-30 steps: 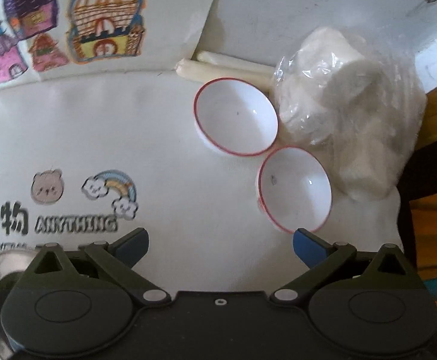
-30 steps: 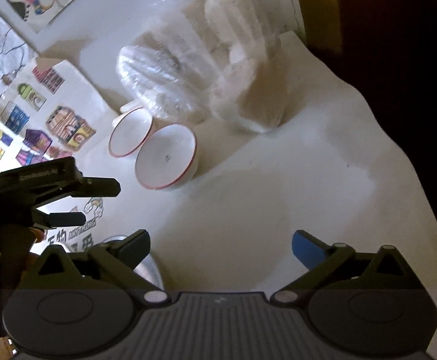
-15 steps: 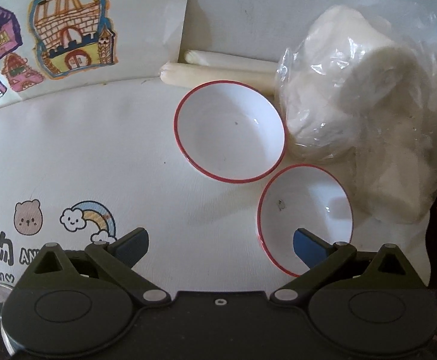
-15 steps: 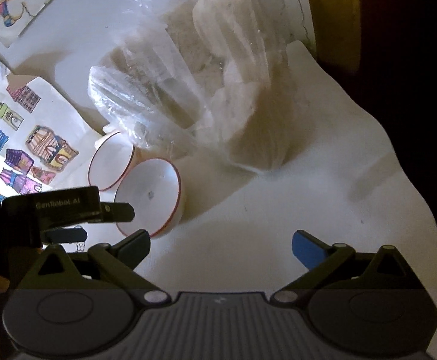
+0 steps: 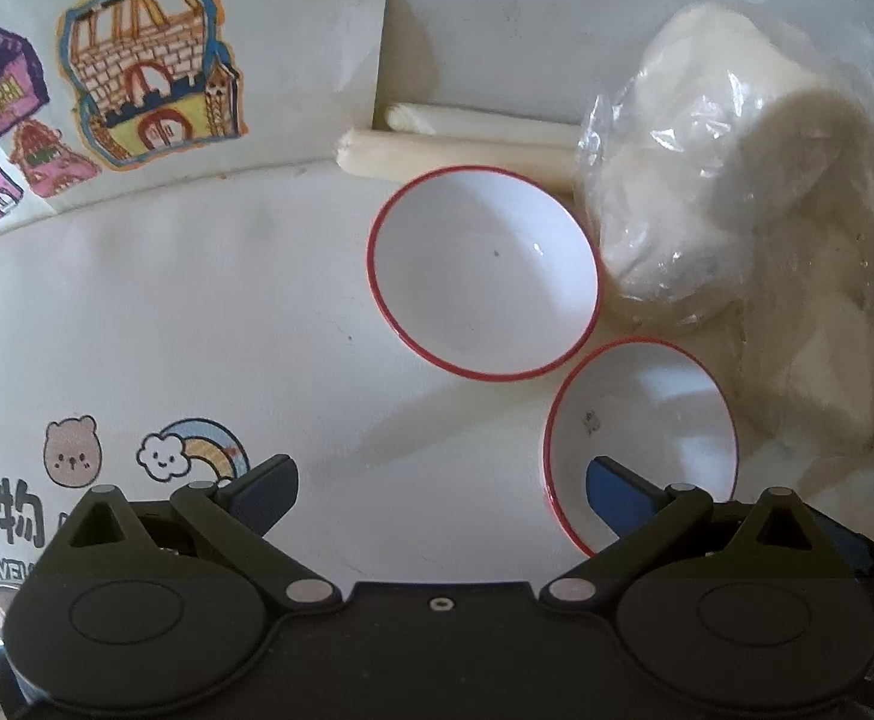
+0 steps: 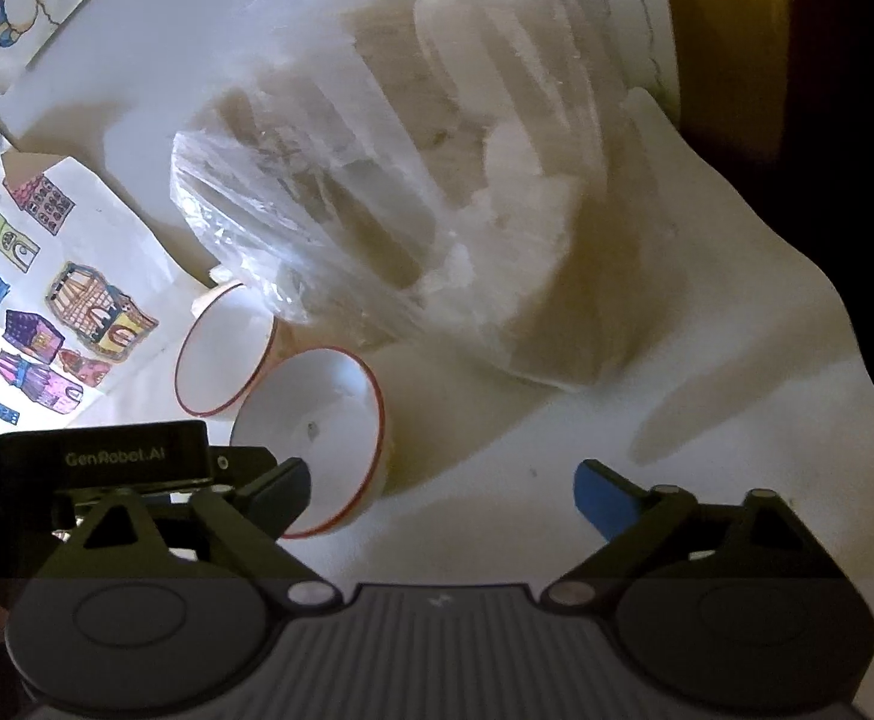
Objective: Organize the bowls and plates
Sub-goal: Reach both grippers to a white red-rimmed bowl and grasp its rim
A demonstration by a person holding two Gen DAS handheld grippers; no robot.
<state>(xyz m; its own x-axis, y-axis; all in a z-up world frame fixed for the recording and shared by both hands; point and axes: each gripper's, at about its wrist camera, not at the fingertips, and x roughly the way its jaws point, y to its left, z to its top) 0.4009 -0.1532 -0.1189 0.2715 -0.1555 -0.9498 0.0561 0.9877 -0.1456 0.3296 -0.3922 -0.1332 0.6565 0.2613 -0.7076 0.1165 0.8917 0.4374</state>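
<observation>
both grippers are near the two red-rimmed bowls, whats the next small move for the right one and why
Probably ease the right gripper a little forward and left, so the near bowl's rim sits between its fingers. Its jaws are closing, yet only its left finger overlaps that bowl; mostly bare tablecloth lies between them. The far bowl sits just behind, and the plastic bag crowds both.
</observation>
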